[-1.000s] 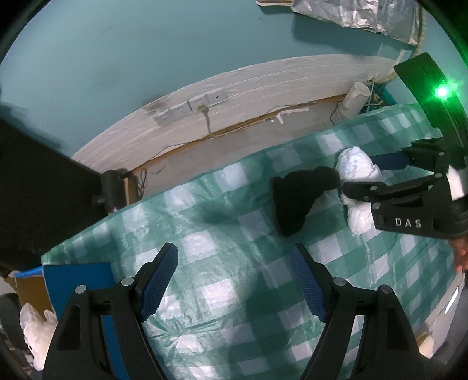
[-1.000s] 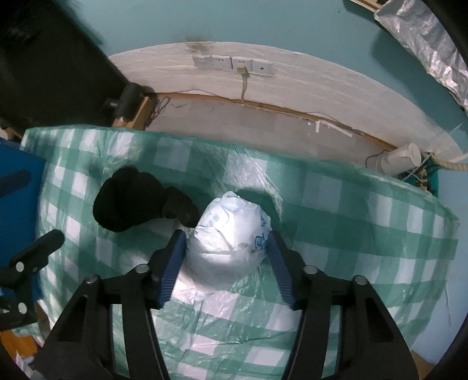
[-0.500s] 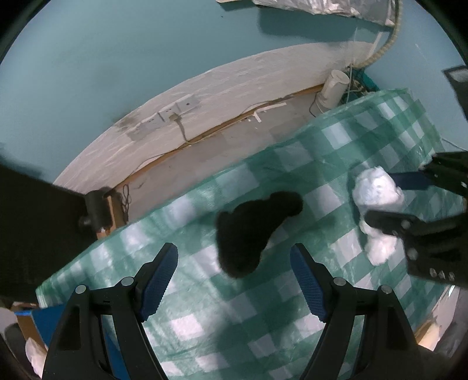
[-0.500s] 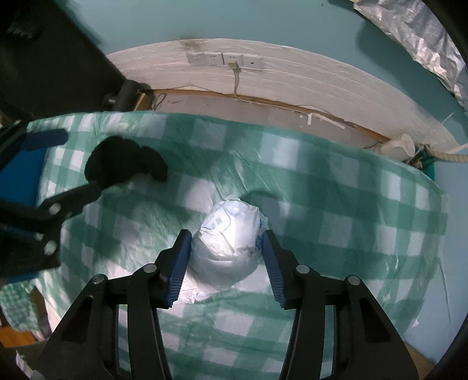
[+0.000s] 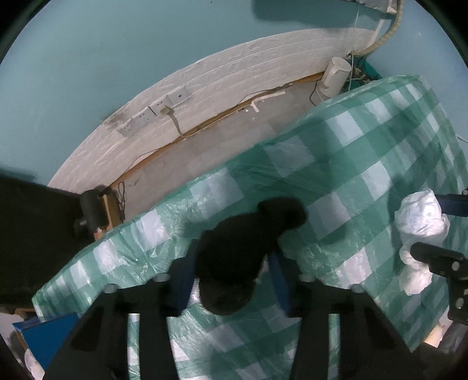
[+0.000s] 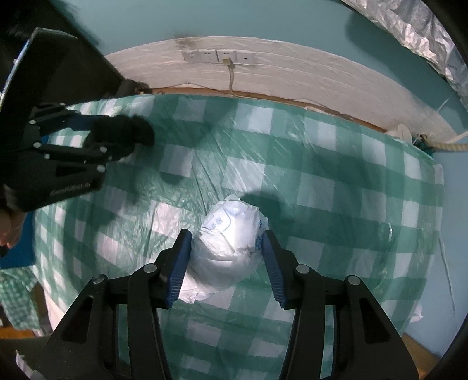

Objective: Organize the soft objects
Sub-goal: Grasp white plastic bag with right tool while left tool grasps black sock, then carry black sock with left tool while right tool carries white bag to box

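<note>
Judging from how things lie, the sorting is barely begun. The left tool (image 5: 231, 280) has its blue pads closed against a black soft object (image 5: 242, 251) near the surface's (image 6: 336, 181) far left corner, and the right tool (image 6: 226, 263) is clamped on a white plastic-wrapped bundle (image 6: 231, 233) around the middle. No destination for either shows, so placing both seems left.

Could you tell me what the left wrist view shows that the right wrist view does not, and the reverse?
Only the left wrist view shows the blue box past the table's near left corner. Only the right wrist view shows the crinkled silver foil on the wall. Both show the black soft item between the left gripper fingers, the white plastic bundle between the right gripper fingers, and the checked tablecloth.
</note>
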`<state>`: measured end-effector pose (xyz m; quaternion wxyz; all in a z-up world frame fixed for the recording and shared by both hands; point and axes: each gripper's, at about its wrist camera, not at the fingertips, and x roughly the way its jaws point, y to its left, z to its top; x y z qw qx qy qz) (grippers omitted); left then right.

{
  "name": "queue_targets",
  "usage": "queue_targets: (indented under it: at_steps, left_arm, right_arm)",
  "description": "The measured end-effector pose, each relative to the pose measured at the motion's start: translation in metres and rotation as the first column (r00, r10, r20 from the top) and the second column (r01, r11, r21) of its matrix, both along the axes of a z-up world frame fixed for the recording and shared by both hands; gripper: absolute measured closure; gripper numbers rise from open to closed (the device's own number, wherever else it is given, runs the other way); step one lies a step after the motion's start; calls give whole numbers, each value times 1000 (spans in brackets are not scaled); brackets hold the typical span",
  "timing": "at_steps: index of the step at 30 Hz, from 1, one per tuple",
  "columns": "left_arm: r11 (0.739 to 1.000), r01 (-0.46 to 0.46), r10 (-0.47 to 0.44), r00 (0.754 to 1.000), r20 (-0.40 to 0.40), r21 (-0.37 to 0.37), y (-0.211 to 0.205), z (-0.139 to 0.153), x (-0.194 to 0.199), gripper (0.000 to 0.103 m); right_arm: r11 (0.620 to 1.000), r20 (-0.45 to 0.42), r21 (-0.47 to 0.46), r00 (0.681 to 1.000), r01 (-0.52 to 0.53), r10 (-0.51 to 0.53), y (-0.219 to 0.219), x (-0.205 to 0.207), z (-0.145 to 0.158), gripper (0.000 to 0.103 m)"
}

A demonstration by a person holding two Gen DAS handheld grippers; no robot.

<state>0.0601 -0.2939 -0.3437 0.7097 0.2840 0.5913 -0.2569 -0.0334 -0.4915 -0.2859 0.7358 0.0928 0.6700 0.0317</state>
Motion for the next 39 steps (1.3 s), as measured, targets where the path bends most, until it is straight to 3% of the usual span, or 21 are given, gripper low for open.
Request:
queue_targets:
  at_steps: [5,22,39]
  left_arm:
    - [1000,-21,21,1000,9,-12,7,1,-3,66]
    - [988,-148,150,988,39,-35,65,32,-32,66]
    - [952,-293,299,952,62,-90,133,80,-76,66]
  right_arm:
    - [1000,3,7,1000,-12,12,-1,-2,1,54]
    - [996,37,-26,995,-88,89,14,-2,24,54]
    - [983,76,-32,981,-179,181,56,-8,63,54]
